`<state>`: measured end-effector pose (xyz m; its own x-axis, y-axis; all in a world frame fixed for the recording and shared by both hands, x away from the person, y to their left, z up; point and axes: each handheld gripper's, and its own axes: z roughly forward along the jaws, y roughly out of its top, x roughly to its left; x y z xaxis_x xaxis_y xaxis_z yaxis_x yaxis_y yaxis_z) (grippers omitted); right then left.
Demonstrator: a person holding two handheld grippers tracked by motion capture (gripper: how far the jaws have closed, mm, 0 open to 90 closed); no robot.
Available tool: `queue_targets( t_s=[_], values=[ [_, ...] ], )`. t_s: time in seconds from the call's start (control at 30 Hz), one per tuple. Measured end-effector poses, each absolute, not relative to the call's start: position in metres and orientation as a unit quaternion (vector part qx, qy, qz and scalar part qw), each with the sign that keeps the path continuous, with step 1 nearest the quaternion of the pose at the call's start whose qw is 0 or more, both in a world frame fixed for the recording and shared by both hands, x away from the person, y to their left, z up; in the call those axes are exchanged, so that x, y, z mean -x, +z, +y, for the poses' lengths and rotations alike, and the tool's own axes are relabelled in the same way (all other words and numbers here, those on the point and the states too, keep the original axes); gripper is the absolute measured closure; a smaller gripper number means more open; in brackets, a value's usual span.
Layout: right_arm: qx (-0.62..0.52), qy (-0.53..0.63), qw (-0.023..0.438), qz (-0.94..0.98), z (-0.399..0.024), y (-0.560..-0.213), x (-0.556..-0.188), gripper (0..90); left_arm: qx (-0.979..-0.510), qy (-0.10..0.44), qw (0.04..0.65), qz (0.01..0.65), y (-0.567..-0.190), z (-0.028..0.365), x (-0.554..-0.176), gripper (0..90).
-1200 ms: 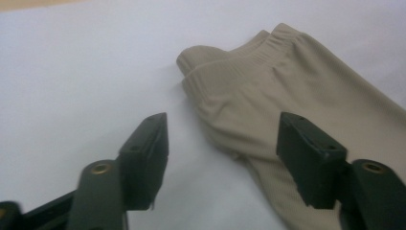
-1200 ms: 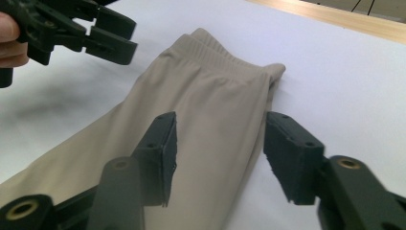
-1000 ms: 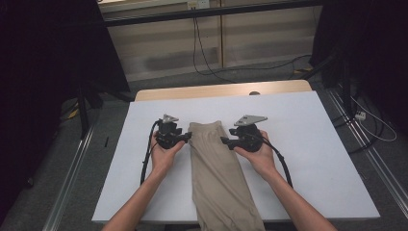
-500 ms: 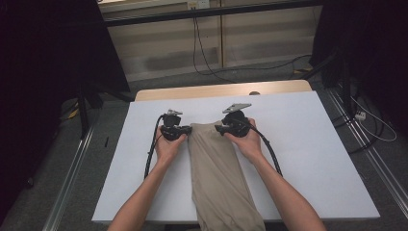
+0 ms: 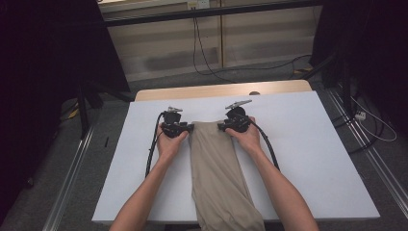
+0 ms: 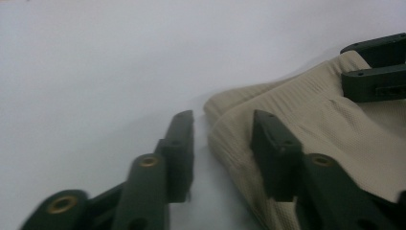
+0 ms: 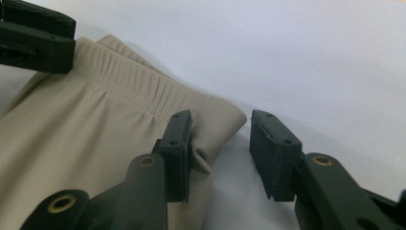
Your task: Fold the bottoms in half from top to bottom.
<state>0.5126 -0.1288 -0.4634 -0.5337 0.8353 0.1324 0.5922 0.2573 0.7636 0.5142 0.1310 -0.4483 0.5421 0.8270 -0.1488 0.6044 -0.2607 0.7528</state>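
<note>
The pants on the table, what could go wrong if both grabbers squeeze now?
1. Both grippers are open astride the waistband corners. On the left gripper the corner of the tan pants sits shallow between the jaws, so it might slip out.
2. The right gripper may pinch only one cloth layer.
3. The legs hang off the near edge of the table, and their weight could drag the pants.

A white sheet (image 5: 312, 159) covers most of the counter (image 5: 221, 90), whose bare wooden edge shows along the far side with a small dark round spot (image 5: 254, 93) in it. Beyond lies grey floor (image 5: 269, 77), and a pale panelled wall (image 5: 211, 43) crossed by a dark horizontal bar (image 5: 211, 13). Black cables (image 5: 202, 53) hang down the wall and trail across the floor. A metal rail (image 5: 67, 192) runs along each side of the counter.
</note>
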Motion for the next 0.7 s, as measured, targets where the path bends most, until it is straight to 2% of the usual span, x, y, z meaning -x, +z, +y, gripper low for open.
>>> queue_targets(
  t_s=[0.07, 0.17, 0.27, 0.4, 0.43, 0.47, 0.5, 0.6, 0.7],
  values=[
    [-0.463, 0.403, 0.142, 0.776, -0.129, -0.463, -0.515, 58.4, -0.783, 0.13, 0.399, 0.46, -0.449, 0.132, -0.514, 54.1],
    [-0.453, 0.39, 0.155, 0.787, -0.124, -0.462, -0.513, 60.3, -0.781, 0.128, 0.395, 0.467, -0.453, 0.132, -0.515, 51.0],
    [-0.447, 0.392, 0.149, 0.79, -0.121, -0.463, -0.512, 67.1, -0.779, 0.12, 0.397, 0.47, -0.459, 0.131, -0.513, 48.9],
    [-0.451, 0.397, 0.128, 0.789, -0.123, -0.462, -0.511, 81.2, -0.776, 0.111, 0.41, 0.466, -0.461, 0.132, -0.515, 47.6],
    [-0.454, 0.397, 0.126, 0.788, -0.123, -0.461, -0.511, 82.1, -0.777, 0.092, 0.421, 0.46, -0.461, 0.133, -0.515, 53.7],
    [-0.457, 0.401, 0.12, 0.785, -0.124, -0.461, -0.51, 82.6, -0.779, 0.09, 0.42, 0.456, -0.462, 0.131, -0.515, 67.7],
    [-0.46, 0.407, 0.118, 0.78, -0.126, -0.46, -0.51, 82.9, -0.779, 0.095, 0.419, 0.457, -0.462, 0.129, -0.514, 68.0],
    [-0.463, 0.416, 0.126, 0.773, -0.129, -0.456, -0.509, 83.1, -0.772, 0.086, 0.434, 0.456, -0.456, 0.125, -0.515, 79.5],
    [-0.464, 0.431, 0.14, 0.762, -0.134, -0.445, -0.508, 83.1, -0.769, 0.097, 0.446, 0.447, -0.445, 0.12, -0.517, 80.9]
  ],
)
